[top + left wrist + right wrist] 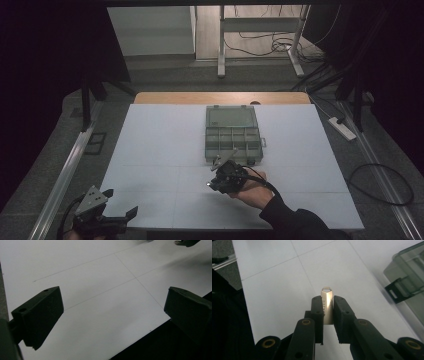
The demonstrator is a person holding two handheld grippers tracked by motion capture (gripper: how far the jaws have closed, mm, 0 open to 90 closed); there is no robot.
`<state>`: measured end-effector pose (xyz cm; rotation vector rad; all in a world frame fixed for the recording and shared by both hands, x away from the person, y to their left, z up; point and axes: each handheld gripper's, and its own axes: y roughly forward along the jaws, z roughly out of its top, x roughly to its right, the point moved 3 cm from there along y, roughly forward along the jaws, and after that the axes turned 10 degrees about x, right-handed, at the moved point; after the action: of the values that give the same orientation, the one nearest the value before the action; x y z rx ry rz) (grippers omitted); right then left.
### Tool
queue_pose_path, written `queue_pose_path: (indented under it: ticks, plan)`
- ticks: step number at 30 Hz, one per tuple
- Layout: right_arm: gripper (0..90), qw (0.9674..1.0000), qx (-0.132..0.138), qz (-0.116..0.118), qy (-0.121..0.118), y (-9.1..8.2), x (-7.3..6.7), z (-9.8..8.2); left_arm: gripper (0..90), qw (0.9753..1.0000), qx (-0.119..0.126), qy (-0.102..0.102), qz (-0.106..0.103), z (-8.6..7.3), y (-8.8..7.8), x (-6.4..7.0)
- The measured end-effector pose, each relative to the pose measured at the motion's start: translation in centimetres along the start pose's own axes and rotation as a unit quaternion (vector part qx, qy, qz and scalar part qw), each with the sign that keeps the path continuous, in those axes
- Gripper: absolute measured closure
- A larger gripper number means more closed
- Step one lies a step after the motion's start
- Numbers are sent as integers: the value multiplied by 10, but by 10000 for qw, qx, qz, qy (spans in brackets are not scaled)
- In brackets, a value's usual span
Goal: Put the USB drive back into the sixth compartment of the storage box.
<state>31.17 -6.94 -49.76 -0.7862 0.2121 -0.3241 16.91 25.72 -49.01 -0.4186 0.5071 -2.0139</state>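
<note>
- The right gripper [327, 315] is clamped on a small metal USB stick [327, 305], whose looped end pokes out past the fingertips.
- In the high view that right gripper [220, 170] hovers just in front of the clear compartment box [233, 134], whose lid lies open on the white table [150, 150].
- The box's latch [395, 291] shows at the right of the right gripper view.
- The left gripper [117, 205] rests at the table's near left corner, jaws wide apart with nothing between them.

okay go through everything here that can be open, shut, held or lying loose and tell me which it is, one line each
Clear grey plastic compartment box: lid open, flat on the white table sheet.
Small gold metal USB stick: clamped upright between the jaws, off the sheet.
Right gripper: shut on the stick, beside the box.
Left gripper: open, nothing between its jaws.
</note>
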Motion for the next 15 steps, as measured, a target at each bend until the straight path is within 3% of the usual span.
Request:
queue_pose_path:
  ticks: [15]
  plan:
    - [789,9991,220,-303,213,-12,25,2,24,10000,-15,10,-4,0,0,0]
